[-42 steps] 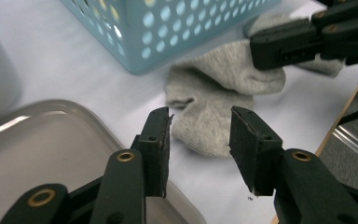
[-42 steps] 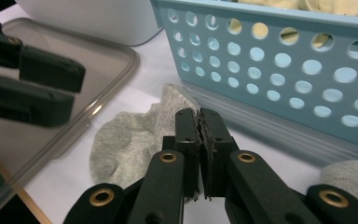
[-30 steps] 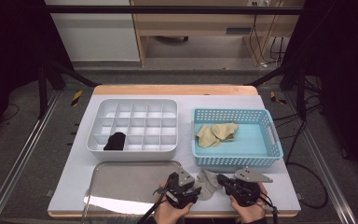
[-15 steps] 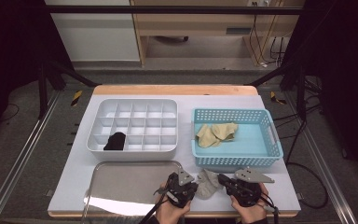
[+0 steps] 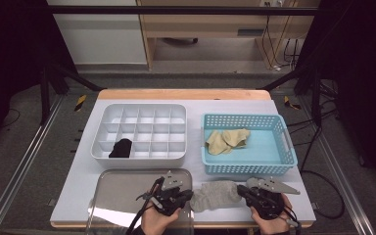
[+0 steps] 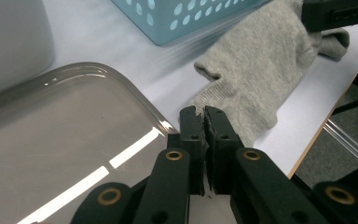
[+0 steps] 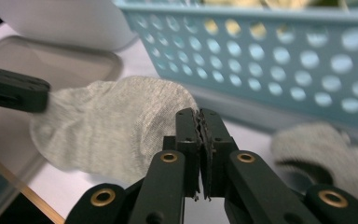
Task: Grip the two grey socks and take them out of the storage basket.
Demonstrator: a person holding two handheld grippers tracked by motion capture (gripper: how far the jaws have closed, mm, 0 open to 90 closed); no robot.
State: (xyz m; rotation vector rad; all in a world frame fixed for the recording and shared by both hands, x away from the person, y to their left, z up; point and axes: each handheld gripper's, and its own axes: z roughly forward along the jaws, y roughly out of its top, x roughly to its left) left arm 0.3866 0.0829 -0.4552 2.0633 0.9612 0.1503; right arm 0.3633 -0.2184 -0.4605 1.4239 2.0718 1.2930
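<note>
A grey sock [image 5: 215,195] lies stretched along the table's front edge between my two grippers. My left gripper [image 5: 188,195] has just been closing and now pinches the sock's left end [image 6: 261,65] at the rim of the steel tray [image 5: 122,191]. My right gripper [image 5: 241,191] is shut on the sock's right end [image 7: 112,121]. In the left gripper view the jaw tips [image 6: 200,112] meet on the knit edge. In the right gripper view its own jaws [image 7: 199,114] press together on the fabric.
A white divided organizer [image 5: 142,129] holds a black sock [image 5: 121,148] in a front cell. A blue perforated basket [image 5: 247,144] contains yellow socks [image 5: 227,139]. More grey knit fabric [image 7: 326,154] lies under the right hand. The table edge is close in front.
My left gripper has shut on the sock's end and shifted a little to the left, so the sock now lies pulled out flatter. The right gripper has stayed put.
</note>
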